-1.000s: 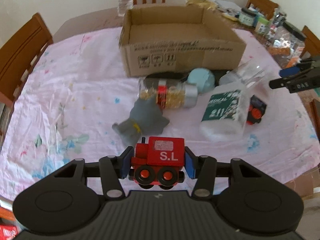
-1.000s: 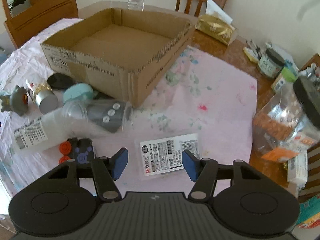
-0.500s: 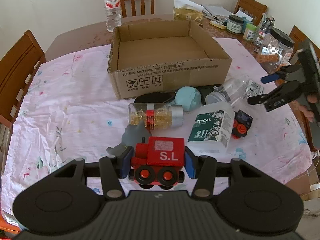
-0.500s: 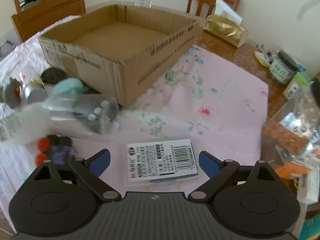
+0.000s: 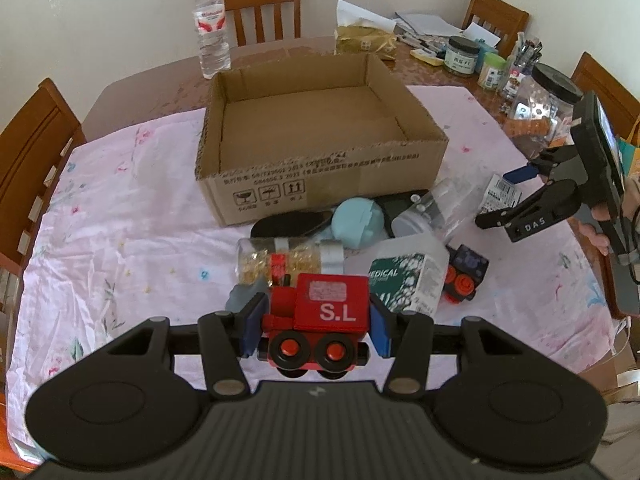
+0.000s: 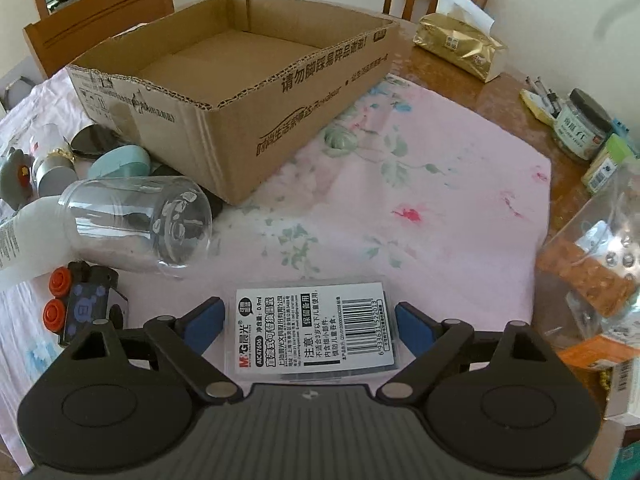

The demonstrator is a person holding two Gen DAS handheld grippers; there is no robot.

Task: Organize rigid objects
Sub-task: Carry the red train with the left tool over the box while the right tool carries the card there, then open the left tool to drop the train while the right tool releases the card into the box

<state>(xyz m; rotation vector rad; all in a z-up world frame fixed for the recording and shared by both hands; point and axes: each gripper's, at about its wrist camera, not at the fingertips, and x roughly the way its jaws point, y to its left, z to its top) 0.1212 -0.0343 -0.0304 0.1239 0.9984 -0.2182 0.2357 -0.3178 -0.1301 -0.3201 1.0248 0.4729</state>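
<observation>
My left gripper point(image 5: 316, 326) is shut on a red toy train point(image 5: 320, 320) marked "S.L" and holds it above the pink tablecloth, short of the open cardboard box point(image 5: 320, 152). The box also shows in the right wrist view point(image 6: 240, 80) and looks empty. My right gripper point(image 6: 310, 322) is open, its blue pads on either side of a flat clear packet with a white barcode label point(image 6: 314, 332) lying on the cloth. The right gripper shows in the left wrist view point(image 5: 516, 200) at the right.
In front of the box lie a clear jar point(image 6: 136, 220), a teal round case point(image 5: 360, 222), a gold-filled bottle point(image 5: 288, 260), a white "MEDICAL" bottle point(image 5: 404, 280), a dark toy wagon point(image 6: 80, 304) and a grey figure point(image 6: 14, 176). Jars point(image 5: 462, 54), a water bottle point(image 5: 210, 28) and chairs ring the table.
My left gripper has lifted the red train higher and back, so the box and table look farther. My right gripper has opened wider and come down around the labelled packet.
</observation>
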